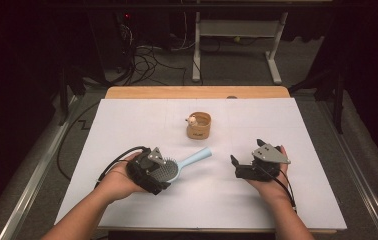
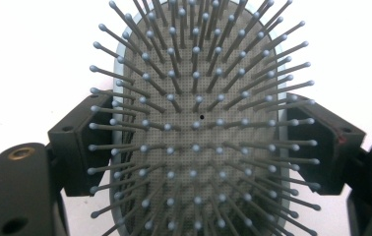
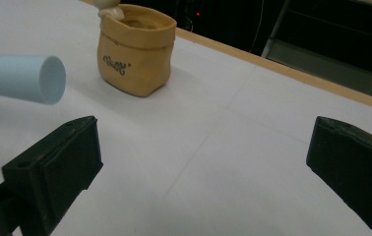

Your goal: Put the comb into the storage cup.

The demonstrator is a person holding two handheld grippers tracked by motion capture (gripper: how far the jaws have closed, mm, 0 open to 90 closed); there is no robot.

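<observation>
A: Left gripper clamps the hairbrush head, lower left of the high view. Right gripper?

B: Jaws wide, nothing held. Suggest it takes the blue handle squarely, clear of the tan pouch.

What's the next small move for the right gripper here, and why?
Probably ease the right gripper toward the hairbrush's handle tip and close on it. The left gripper already clamps the hairbrush by its head, bristles up, with the light blue handle pointing toward the tan cup. The right jaws stand wide open with nothing between them, and the handle end sits just ahead and to their left in the right gripper view.
</observation>
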